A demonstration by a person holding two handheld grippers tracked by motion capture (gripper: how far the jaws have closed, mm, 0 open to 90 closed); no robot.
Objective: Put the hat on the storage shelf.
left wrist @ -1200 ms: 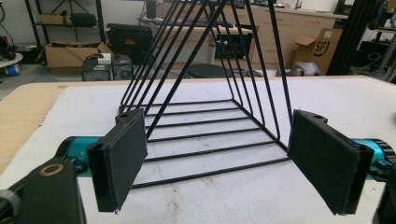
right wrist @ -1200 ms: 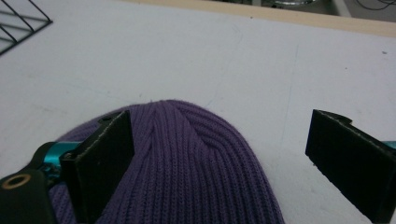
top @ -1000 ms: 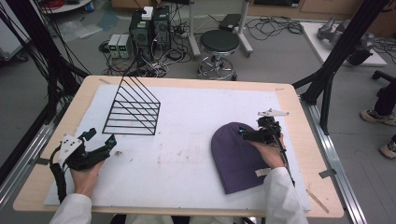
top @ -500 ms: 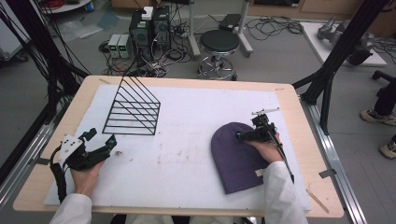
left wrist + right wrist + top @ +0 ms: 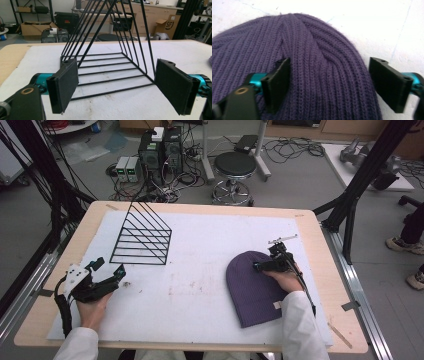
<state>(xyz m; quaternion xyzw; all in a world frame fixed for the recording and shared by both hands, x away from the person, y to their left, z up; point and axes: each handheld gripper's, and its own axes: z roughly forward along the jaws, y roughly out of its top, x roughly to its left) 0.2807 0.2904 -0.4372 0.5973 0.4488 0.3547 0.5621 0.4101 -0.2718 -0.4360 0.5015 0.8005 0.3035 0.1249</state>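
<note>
Right hand-held gripper [image 5: 266, 265] has come down onto the crown end of the purple ribbed knit beanie [image 5: 255, 287], and its jaws have just been closing. They're partly open, straddling the knit: one pad over the fabric, the other beyond the hat's edge, no pinch yet. Looks like a grab is starting. Beanie lies flat on the white-covered bench [image 5: 200, 285], directly under that gripper. Left hand-held gripper [image 5: 112, 277] idles wide open, empty, facing the black wire triangular rack [image 5: 107, 60] just ahead.

"SF" on a cardboard box [image 5: 170, 23]
</note>
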